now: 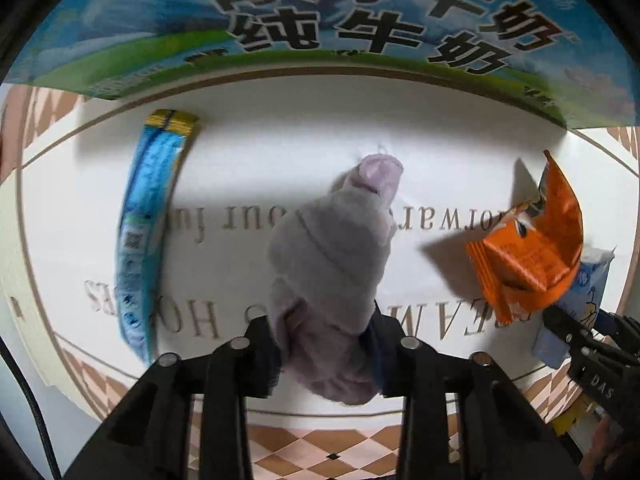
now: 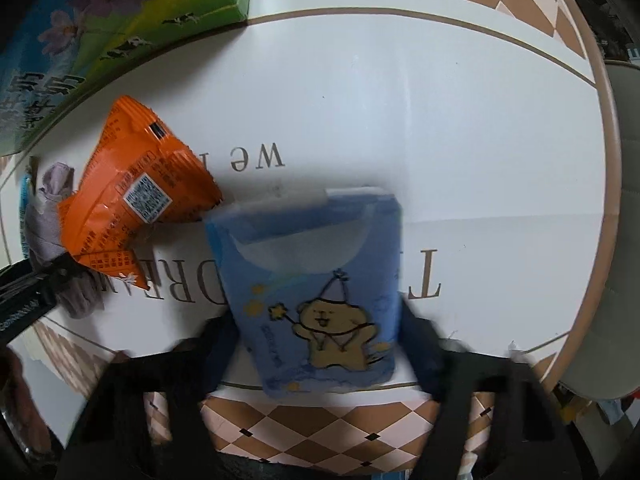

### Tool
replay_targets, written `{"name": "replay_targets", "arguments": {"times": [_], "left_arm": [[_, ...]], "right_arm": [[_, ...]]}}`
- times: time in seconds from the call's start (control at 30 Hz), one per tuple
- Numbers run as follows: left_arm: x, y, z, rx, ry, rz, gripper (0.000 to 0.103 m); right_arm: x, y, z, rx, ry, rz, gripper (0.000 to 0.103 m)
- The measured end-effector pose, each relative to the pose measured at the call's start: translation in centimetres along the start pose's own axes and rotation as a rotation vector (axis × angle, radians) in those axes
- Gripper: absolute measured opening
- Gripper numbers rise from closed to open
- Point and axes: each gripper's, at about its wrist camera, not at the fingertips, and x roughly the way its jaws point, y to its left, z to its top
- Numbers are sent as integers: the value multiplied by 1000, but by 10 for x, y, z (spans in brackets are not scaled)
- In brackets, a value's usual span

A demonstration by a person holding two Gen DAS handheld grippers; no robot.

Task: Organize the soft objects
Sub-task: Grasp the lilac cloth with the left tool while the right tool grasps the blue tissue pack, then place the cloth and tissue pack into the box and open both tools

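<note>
Two handheld grippers are working at once over a white tabletop [image 1: 280, 152] printed with lettering, and the sorting of soft objects is looking barely begun. The left gripper [image 1: 326, 344] is clamping the near end of a rolled lilac cloth [image 1: 332, 240], its jaws pinched narrow on the fabric, while the far end is trailing toward a milk carton box [image 1: 320, 20] standing along the back edge. The right gripper [image 2: 320, 344] is gripping a blue tissue pack [image 2: 316, 280] printed with a cartoon bear, jaws closed against its sides; motion blur is leaving it unclear whether the pack is lifted or resting. An orange snack packet [image 2: 136, 192] is lying just beside the tissue pack, and a long blue sachet [image 1: 144, 224] is lying apart at the left. Judging by this scatter, nothing is yet grouped; both held items and both loose ones are awaiting placement.
</note>
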Motion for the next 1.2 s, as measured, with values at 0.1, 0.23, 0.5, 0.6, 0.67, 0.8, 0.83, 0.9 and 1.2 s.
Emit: {"name": "replay_targets", "arguments": {"times": [0.1, 0.23, 0.5, 0.6, 0.67, 0.8, 0.83, 0.9, 1.2], "left_arm": [[-13, 4, -15, -13, -42, 8, 31], [-46, 14, -41, -26, -87, -39, 31], [-177, 31, -36, 8, -283, -124, 31], [-207, 47, -9, 39, -337, -97, 31], [-208, 56, 18, 44, -352, -53, 31], [-195, 62, 67, 37, -283, -64, 31], [-191, 62, 77, 34, -262, -80, 31], [-183, 56, 94, 46, -209, -126, 31], [-134, -4, 150, 67, 35, -317, 31]], "right_arm": [[-9, -3, -10, 17, -25, 1, 45], [-34, -6, -25, 34, -62, 57, 41], [-150, 15, -56, -55, -220, 207, 41], [-201, 36, -50, -98, -296, 231, 41], [-219, 54, -37, -120, -327, 241, 41], [-230, 85, 12, -121, -373, 208, 41], [-227, 92, 28, -115, -367, 208, 41], [-223, 95, 49, -103, -352, 196, 41], [-185, 116, 125, -69, -279, 134, 41]]}}
